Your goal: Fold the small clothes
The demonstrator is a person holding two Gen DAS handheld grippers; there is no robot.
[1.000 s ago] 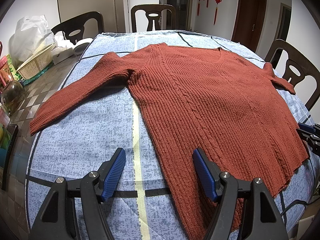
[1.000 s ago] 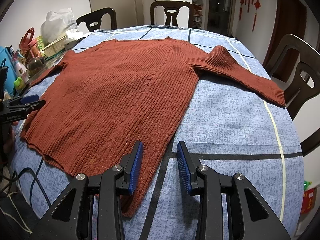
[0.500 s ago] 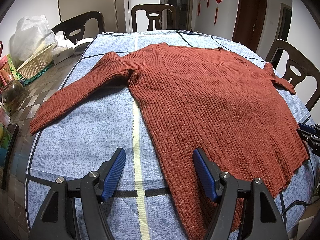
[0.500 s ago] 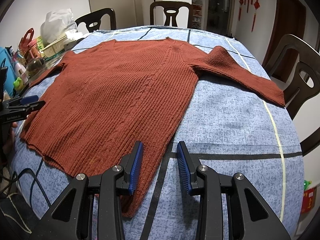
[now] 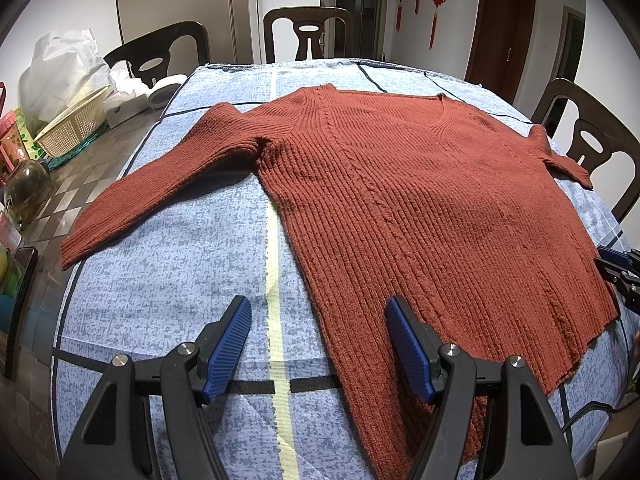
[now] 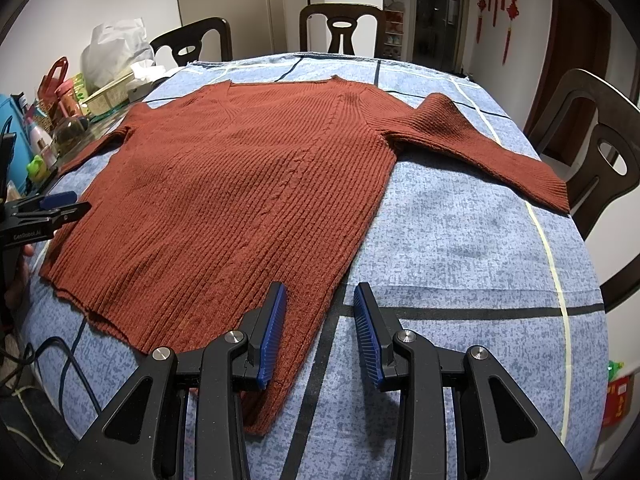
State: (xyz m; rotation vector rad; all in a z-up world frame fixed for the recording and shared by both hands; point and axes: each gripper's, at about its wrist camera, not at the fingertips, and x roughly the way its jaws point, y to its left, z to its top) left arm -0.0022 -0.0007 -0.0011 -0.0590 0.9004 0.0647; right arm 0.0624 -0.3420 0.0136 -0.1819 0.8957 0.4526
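Observation:
A rust-red ribbed knit sweater (image 5: 420,208) lies flat and spread on the blue tablecloth, both sleeves out to the sides; it also shows in the right wrist view (image 6: 248,200). My left gripper (image 5: 318,344) is open and empty, hovering over the sweater's near left hem corner. My right gripper (image 6: 320,328) is open and empty over the sweater's near right hem corner. The left gripper's tip (image 6: 48,212) shows at the left edge of the right wrist view, and the right gripper's tip (image 5: 618,268) shows at the right edge of the left wrist view.
Dark wooden chairs (image 5: 308,36) stand around the table. On the bare table part at left sit a wicker basket (image 5: 72,128), a white plastic bag (image 5: 64,68), a glass jar (image 5: 26,192) and bottles (image 6: 40,140). A black cable (image 6: 68,364) hangs at the near edge.

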